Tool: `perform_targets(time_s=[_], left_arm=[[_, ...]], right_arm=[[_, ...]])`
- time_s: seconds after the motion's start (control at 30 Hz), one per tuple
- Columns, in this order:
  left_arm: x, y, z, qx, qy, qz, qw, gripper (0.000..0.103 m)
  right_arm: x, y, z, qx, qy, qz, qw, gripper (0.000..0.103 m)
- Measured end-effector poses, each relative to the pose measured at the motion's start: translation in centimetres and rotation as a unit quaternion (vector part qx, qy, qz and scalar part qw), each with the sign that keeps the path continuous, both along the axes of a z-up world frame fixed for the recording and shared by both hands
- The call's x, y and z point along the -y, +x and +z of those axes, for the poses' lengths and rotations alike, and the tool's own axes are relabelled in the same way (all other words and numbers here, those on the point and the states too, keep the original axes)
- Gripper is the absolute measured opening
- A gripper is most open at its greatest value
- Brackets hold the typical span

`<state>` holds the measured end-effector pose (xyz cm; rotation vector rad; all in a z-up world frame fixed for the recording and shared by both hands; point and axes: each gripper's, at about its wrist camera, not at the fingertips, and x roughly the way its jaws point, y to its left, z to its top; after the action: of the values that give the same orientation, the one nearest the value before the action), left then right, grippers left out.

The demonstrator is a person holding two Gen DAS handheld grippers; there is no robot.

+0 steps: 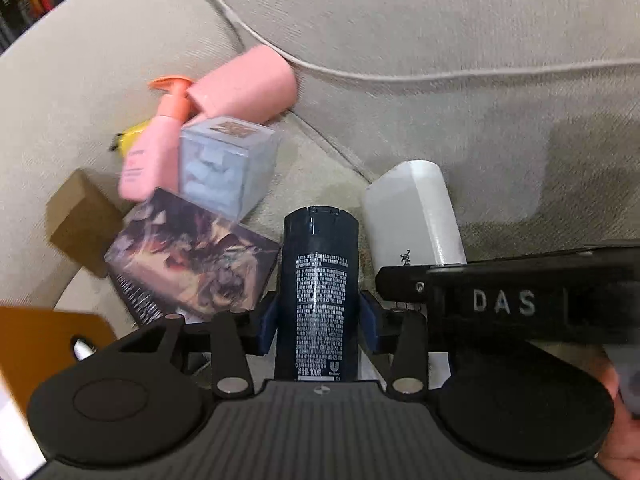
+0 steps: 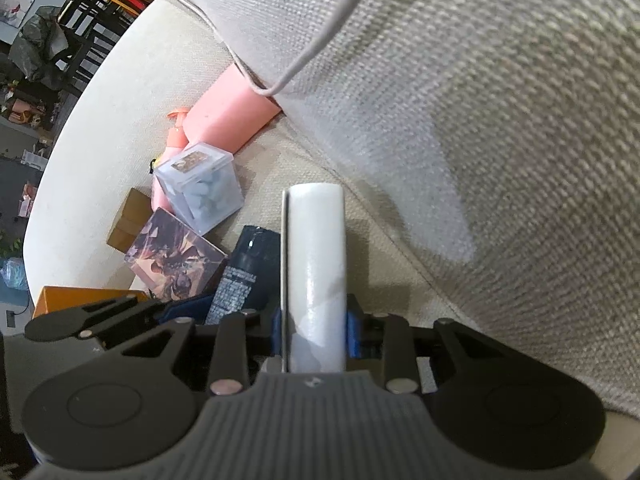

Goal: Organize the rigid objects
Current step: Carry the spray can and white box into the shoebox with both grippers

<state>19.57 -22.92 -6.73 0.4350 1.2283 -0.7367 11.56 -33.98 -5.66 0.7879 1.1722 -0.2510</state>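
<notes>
Two grippers are gripping side by side: the left gripper (image 1: 319,320) is clamping a dark navy bottle (image 1: 319,280), the right gripper (image 2: 316,328) a white bottle (image 2: 317,276). Bare beige sofa cushion (image 1: 460,20) is lying open ahead; the clutter of pink pump bottle (image 1: 150,152) and clear box (image 1: 224,168) is crowding left.

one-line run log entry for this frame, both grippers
left gripper: shut on dark bottle | right gripper: shut on white case | surface: sofa | pile: clear box, pink bottle
</notes>
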Motion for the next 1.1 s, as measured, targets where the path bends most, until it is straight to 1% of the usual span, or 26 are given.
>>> perform_targets(time_s=[0.07, 0.17, 0.23, 0.3, 0.37, 0.47, 0.6, 0.7, 0.83, 0.93, 1.03, 1.1], left_arm=[[-0.7, -0.4, 0.9, 0.008, -0.009, 0.013, 0.9998, 0.047], [-1.8, -1.3, 2.3, 0.024, -0.026, 0.032, 0.9989, 0.047], [-3.1, -1.8, 3.2, 0.037, -0.039, 0.043, 0.9976, 0.047], [-4.4, -2.4, 4.5, 0.041, -0.059, 0.056, 0.9958, 0.047], [-5.6, -2.4, 5.1, 0.048, -0.077, 0.067, 0.9936, 0.047], [-7.7, -3.2, 7.0, 0.067, -0.098, 0.082, 0.9896, 0.047], [-10.4, -3.6, 10.0, 0.099, -0.132, 0.101, 0.9812, 0.047], [-12.4, -4.0, 12.0, 0.12, -0.147, 0.114, 0.9753, 0.047], [-15.3, -4.6, 14.6, 0.155, -0.161, 0.135, 0.9654, 0.047], [-17.6, -5.0, 16.3, 0.177, -0.17, 0.151, 0.9577, 0.047], [-19.9, -5.2, 17.3, 0.193, -0.164, 0.169, 0.9524, 0.047], [-21.5, -5.1, 17.4, 0.198, -0.151, 0.185, 0.9507, 0.047]], right_arm=[[-0.1, 0.0, 0.2, -0.003, -0.007, 0.004, 1.0, 0.029], [-0.8, 0.0, 0.9, -0.006, -0.031, 0.02, 0.999, 0.029], [-1.3, -0.2, 1.6, 0.003, -0.044, 0.028, 0.999, 0.029], [-1.7, -0.6, 2.5, 0.013, -0.055, 0.035, 0.998, 0.029], [-2.2, -1.0, 3.6, 0.024, -0.068, 0.041, 0.997, 0.029], [-3.0, -1.4, 5.4, 0.04, -0.082, 0.049, 0.995, 0.029], [-4.4, -1.5, 8.5, 0.075, -0.096, 0.063, 0.991, 0.029], [-5.5, -1.5, 10.8, 0.103, -0.102, 0.076, 0.986, 0.029], [-7.7, -1.3, 13.8, 0.141, -0.11, 0.099, 0.979, 0.029], [-9.9, -1.2, 16.0, 0.174, -0.115, 0.127, 0.97, 0.029], [-12.4, -0.7, 17.7, 0.203, -0.094, 0.163, 0.961, 0.029], [-14.5, -0.2, 18.3, 0.214, -0.083, 0.19, 0.954, 0.029]])
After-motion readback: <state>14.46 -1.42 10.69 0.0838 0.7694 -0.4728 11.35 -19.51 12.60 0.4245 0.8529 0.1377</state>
